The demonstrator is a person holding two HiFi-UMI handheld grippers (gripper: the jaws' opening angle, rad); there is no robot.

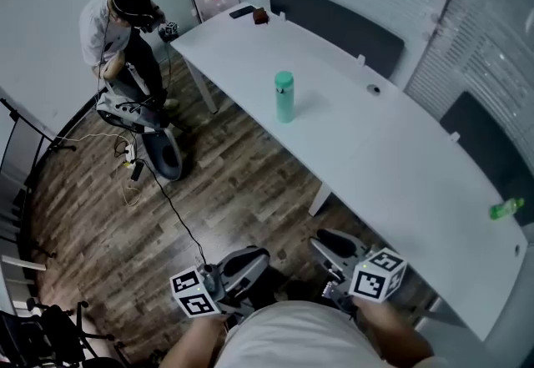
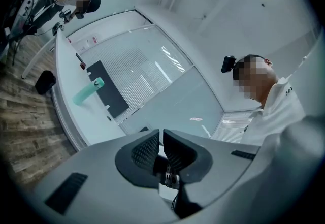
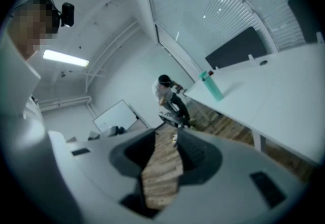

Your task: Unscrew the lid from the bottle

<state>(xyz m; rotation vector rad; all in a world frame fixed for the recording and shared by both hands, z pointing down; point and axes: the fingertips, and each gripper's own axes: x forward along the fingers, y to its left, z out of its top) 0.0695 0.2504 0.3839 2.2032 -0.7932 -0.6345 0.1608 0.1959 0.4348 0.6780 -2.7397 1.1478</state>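
Note:
A teal bottle (image 1: 284,97) with a teal lid stands upright near the front edge of the long white table (image 1: 392,158), far from both grippers. It shows small in the left gripper view (image 2: 88,91) and in the right gripper view (image 3: 211,86). My left gripper (image 1: 249,258) is held low over the wooden floor, close to my body; its jaws are shut with nothing in them (image 2: 161,134). My right gripper (image 1: 330,241) hangs beside it near the table's edge. It is open (image 3: 165,134), and only floor shows through the gap.
A person (image 1: 125,20) stands at the table's far left end beside a stand and cables (image 1: 146,141) on the floor. Small dark things (image 1: 260,16) lie at that end. A green bottle (image 1: 506,209) lies at the table's right. Dark panels (image 1: 334,22) line the far side.

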